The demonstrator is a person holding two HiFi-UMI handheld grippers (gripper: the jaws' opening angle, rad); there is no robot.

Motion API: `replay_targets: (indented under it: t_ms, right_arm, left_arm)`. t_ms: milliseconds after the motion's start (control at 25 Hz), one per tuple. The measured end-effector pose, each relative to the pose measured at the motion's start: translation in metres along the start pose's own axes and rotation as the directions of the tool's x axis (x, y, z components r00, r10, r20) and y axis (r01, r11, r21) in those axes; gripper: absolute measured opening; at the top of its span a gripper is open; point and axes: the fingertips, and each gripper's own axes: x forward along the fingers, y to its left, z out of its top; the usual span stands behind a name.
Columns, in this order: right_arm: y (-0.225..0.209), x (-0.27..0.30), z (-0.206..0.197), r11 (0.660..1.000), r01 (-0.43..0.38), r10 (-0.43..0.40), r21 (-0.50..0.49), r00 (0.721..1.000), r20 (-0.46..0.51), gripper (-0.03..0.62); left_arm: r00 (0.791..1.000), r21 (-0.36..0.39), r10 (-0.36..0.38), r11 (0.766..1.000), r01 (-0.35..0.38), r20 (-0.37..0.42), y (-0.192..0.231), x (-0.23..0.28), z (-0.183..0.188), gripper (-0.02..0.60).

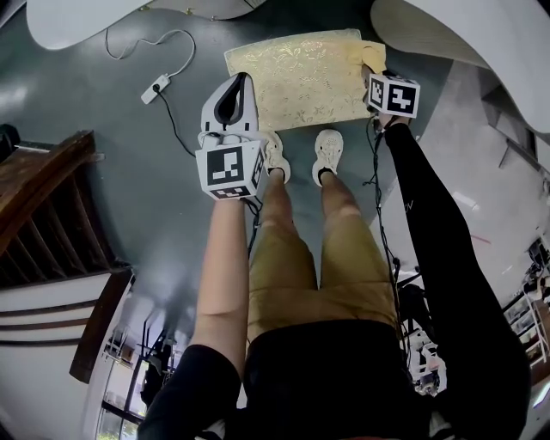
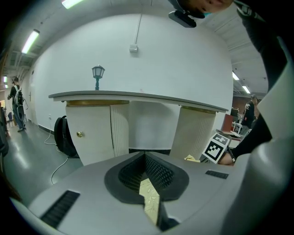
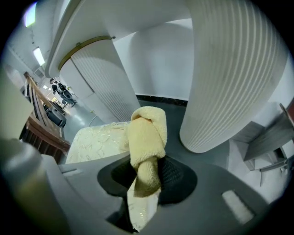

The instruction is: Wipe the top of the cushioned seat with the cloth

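Note:
The cushioned seat is a low cream pad with a gold pattern, on the floor just ahead of the person's feet. My right gripper is at its right edge, shut on a bunched yellow cloth. In the right gripper view the cloth bulges out past the right gripper, with the seat below and to the left. My left gripper hovers by the seat's left edge, jaws together and holding nothing. In the left gripper view only a sliver of seat shows through the left gripper.
A white ribbed column stands close on the right of the seat. White curved counters ring the far side. A power strip with cable lies on the grey floor at left. A wooden railing runs along the left. White shoes touch the seat's near edge.

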Motion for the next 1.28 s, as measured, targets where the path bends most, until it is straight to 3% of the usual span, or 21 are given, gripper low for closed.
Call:
replay_targets:
  t_ms: [120,280,520,680,960,1160,1280]
  right_arm:
    - [-0.019,-0.006,-0.007,1.000,-0.007,0.008,0.029,1.000,-0.016,0.104]
    - [-0.027,-0.014,-0.010,1.000,-0.019,0.018,-0.021,0.999,-0.026,0.104]
    - [0.001,-0.029,0.000,0.994,-0.091,0.094,-0.058,0.995,0.036,0.104]
    - [0.062,-0.035,0.003,0.977,-0.186,0.193,-0.102,0.979,0.066,0.104]
    - [0.217,-0.031,-0.013,0.918,-0.352,0.366,-0.183,0.929,0.050,0.104]
    - [0.311,-0.014,-0.040,0.875,-0.425,0.434,-0.231,0.901,-0.009,0.104]
    - [0.345,0.002,-0.064,0.864,-0.447,0.443,-0.230,0.893,-0.073,0.104]
  left_arm:
    - [1.000,0.007,0.011,1.000,-0.011,0.006,-0.010,0.001,0.007,0.008]
    - [0.999,0.007,0.032,0.999,-0.032,0.021,-0.018,-0.003,0.019,0.008]
    - [0.998,-0.015,0.045,0.999,-0.044,0.032,-0.015,-0.012,0.018,0.008]
    - [0.998,-0.033,0.038,0.999,-0.036,0.040,-0.003,-0.025,0.012,0.008]
    - [0.998,-0.081,0.048,0.996,-0.045,0.041,0.045,-0.064,-0.005,0.008]
    - [0.997,-0.100,0.062,0.993,-0.057,0.051,0.089,-0.091,-0.016,0.008]
    - [0.996,-0.116,0.068,0.991,-0.062,0.051,0.108,-0.106,-0.026,0.008]
